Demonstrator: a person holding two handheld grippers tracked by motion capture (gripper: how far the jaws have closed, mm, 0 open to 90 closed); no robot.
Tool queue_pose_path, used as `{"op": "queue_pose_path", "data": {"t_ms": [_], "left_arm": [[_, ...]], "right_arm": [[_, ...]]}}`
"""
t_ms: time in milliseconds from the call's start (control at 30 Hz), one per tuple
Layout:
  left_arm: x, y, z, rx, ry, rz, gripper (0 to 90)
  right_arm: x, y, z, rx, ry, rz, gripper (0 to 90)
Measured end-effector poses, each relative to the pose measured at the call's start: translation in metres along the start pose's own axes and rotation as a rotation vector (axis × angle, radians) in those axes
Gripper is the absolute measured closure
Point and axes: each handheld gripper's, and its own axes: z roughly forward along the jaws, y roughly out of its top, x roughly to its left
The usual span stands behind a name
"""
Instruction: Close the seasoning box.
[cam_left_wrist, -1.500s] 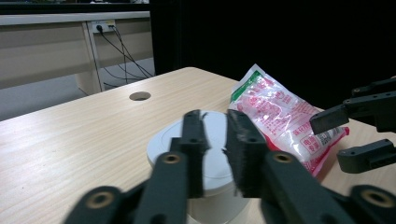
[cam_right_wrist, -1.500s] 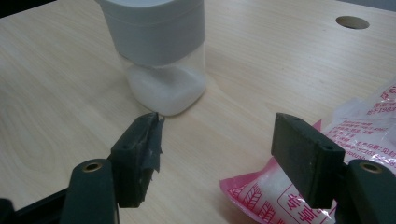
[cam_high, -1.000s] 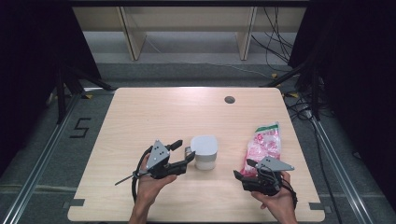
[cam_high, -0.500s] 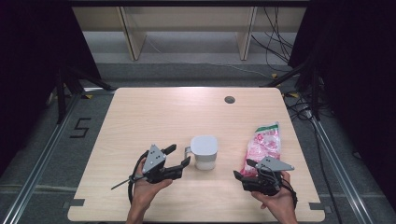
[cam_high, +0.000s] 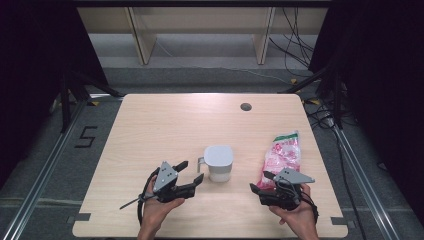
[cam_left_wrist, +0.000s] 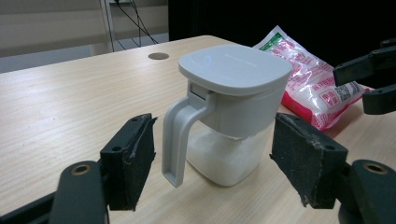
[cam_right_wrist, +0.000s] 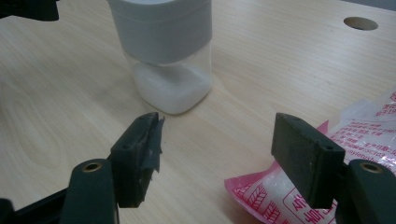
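Two things sit on the desk: one lidded grey container with a side handle, and one pink-printed bag of white granules. The container stands upright near the middle of the front half of the desk, its clear lower part holding a shallow layer of white powder or grains, its lid shut. The bag lies flat to the right of it, well apart, its near end just in front of the right claw.

Nothing is gripped yet. The left claw is released, its jaws having just been opening, and they now stand wide. In the left gripper view the container sits ahead of the gap between the pads, with the handle toward the left pad, and neither pad touches it. The right claw is also released; in the right gripper view its pads stand apart over the near corner of the bag, with no pressure on it.

By the look of it, the work is filling the container from the bag, and it stands at the very start: the left claw is lined up to take the container, the bag still lies unlifted and, as far as can be seen, unopened. Gripping, opening the lid and pouring all appear left to do.

One round cable hole marks the far side of the desk.
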Motion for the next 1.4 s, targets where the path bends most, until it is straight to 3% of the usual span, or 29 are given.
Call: {"op": "queue_pose_path", "data": {"t_ms": [100,133,267,333,367,400,600,633,733,767,800,867,967,1000,1100,1133,1200,1267,1400], "left_arm": [[-0.002,-0.002,-0.002,0.009,0.01,0.003,29.1],[-0.002,-0.004,-0.001,0.009,0.006,0.015,29.0],[-0.007,-0.011,-0.001,0.024,0.003,-0.005,28.9],[-0.01,-0.015,0.0,0.021,-0.004,-0.015,28.8],[-0.009,-0.015,-0.001,0.033,-0.01,0.018,28.8],[-0.012,-0.018,-0.002,0.037,-0.008,-0.005,28.7],[-0.018,-0.031,-0.007,0.065,-0.012,0.005,28.2],[-0.02,-0.031,-0.007,0.059,-0.014,0.002,28.2],[-0.02,-0.032,-0.007,0.053,-0.019,0.006,28.2],[-0.021,-0.032,-0.009,0.054,-0.011,-0.001,28.0],[-0.022,-0.033,-0.011,0.059,-0.011,-0.01,27.8],[-0.022,-0.033,-0.011,0.052,-0.02,-0.015,27.2],[-0.028,-0.034,-0.01,0.067,-0.026,0.001,26.9],[-0.029,-0.034,-0.009,0.072,-0.031,0.008,26.8],[-0.032,-0.036,-0.009,0.084,-0.018,0.026,26.7],[-0.033,-0.036,-0.009,0.082,-0.018,0.025,26.7],[-0.033,-0.036,-0.009,0.085,-0.017,0.028,26.6],[-0.033,-0.036,-0.009,0.084,-0.017,0.027,26.6],[-0.033,-0.036,-0.009,0.086,-0.016,0.022,26.5]], "right_arm": [[0.001,0.0,0.0,0.003,0.009,0.001,33.7],[-0.001,0.0,0.001,-0.01,-0.002,-0.025,33.6],[0.0,0.0,0.001,0.01,0.029,-0.014,33.6],[0.0,0.0,0.002,-0.011,0.006,-0.032,33.6],[0.0,0.0,0.001,-0.002,0.004,-0.034,33.6],[0.0,0.0,0.002,-0.003,0.004,-0.037,33.6],[0.002,0.001,0.001,0.006,0.016,-0.022,33.6],[0.004,0.0,0.001,0.007,0.012,-0.009,33.5],[0.001,-0.001,0.003,-0.005,0.011,-0.041,33.4],[0.002,-0.001,0.003,0.007,0.03,-0.023,33.4],[0.004,-0.001,0.001,0.013,0.019,-0.017,33.3],[0.003,-0.001,0.001,0.008,0.028,-0.027,33.3],[0.004,-0.006,0.002,0.01,0.013,-0.031,33.0],[0.006,-0.007,0.001,0.027,0.024,-0.013,32.9],[0.006,-0.008,0.0,0.024,0.037,-0.036,32.8],[0.006,-0.009,-0.002,0.016,0.03,-0.043,32.6],[0.008,-0.011,-0.004,0.031,0.031,-0.006,31.8],[0.007,-0.012,-0.004,0.025,0.038,-0.041,31.4],[0.008,-0.014,-0.005,0.031,0.05,-0.032,31.4]]}}
